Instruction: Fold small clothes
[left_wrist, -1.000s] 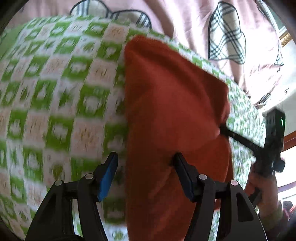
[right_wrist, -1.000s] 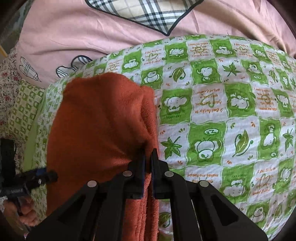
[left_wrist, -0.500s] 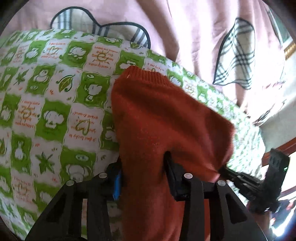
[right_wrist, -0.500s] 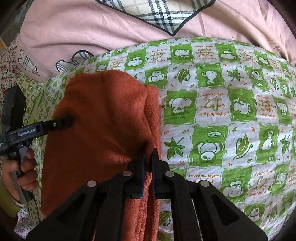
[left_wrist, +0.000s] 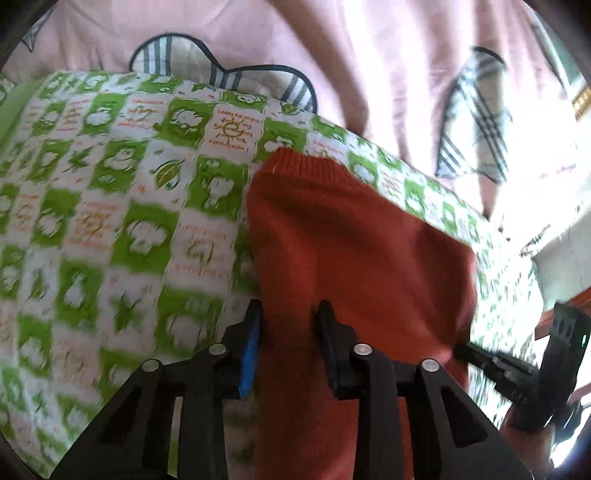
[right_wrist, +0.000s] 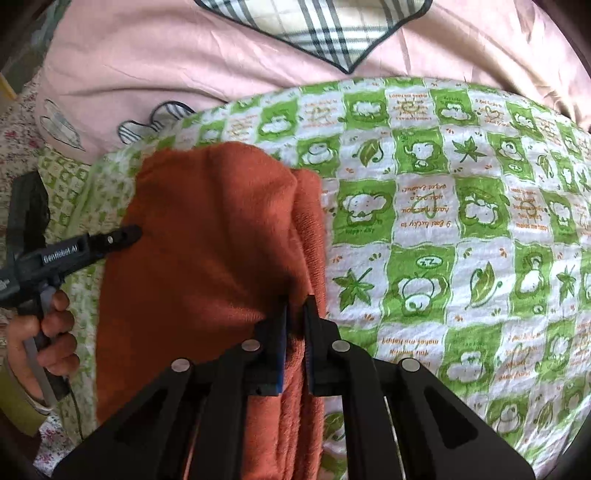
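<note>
At left of your right wrist view, your left gripper reads "GenRobot.AI". The green-checked blanket shows "ZZ" in a square mid-frame, with "makes me happy" upside down below it.

A bed under a pink quilt carries a green-and-white checked blanket; on the blanket's left part lies a rust-orange knit garment

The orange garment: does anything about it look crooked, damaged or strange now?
No damage stands out. The orange garment lies bunched on the green checked blanket, its right edge doubled into thick layers. The right gripper pinches those; the left gripper, jaws just closing, squeezes the other edge.
</note>
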